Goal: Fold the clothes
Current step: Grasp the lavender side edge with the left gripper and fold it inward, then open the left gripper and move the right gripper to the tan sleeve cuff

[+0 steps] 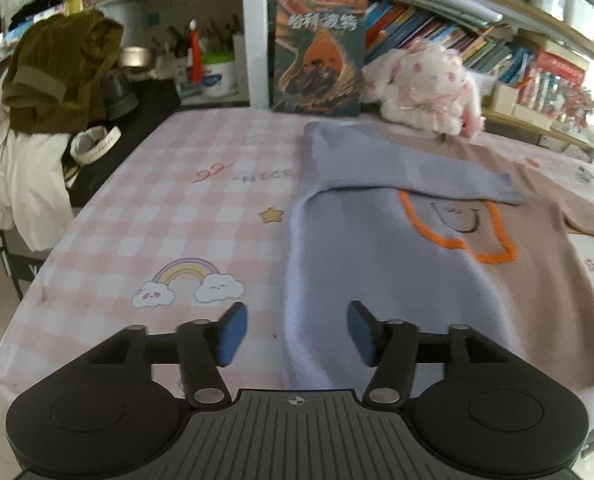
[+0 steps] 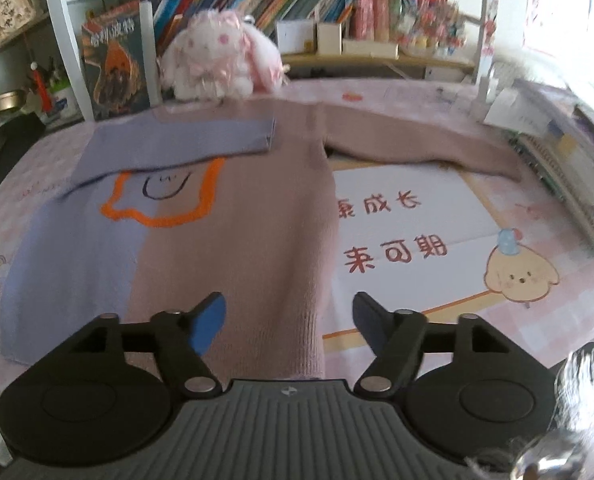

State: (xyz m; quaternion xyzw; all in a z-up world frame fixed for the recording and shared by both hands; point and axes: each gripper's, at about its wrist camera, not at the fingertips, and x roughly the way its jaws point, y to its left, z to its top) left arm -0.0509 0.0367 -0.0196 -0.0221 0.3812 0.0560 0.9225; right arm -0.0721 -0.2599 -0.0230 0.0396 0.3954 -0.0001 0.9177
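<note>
Item: 1 knitted sweater, half lilac, half dusty pink, with an orange-outlined smiley patch on the chest. It lies flat on the worktop, which wears a pink checked cloth with a rainbow print; hem toward the tools, collar toward 12 o'clock.

Sleeves: the lilac sleeve is folded across the chest, cuff ending near the centre line. The pink sleeve stretches straight out toward 2 o'clock over a printed paper sheet.

Left tool: both blue pads spread wide, gripping nothing, straddling the lilac side edge near the hem.

Right tool: spread the same way, empty, straddling the pink side edge near the hem.

Surroundings: plush rabbit and an upright book at 12 o'clock behind the collar; a stack of books at 3 o'clock beside the pink cuff.

Stage, as a judgement: 1 sleeve is in and 1 is out, so the fold is partial.

Risks:
- A pinch of only the top knit layer would lift 1 ply and leave the fold skewed.
- Dragging the body could slip the folded lilac sleeve off the chest, as nothing pins it.
- The pink cuff lies close to the book stack; a sweeping lift may snag or topple it.
- The paper sheet may ride along with the sleeve.
</note>
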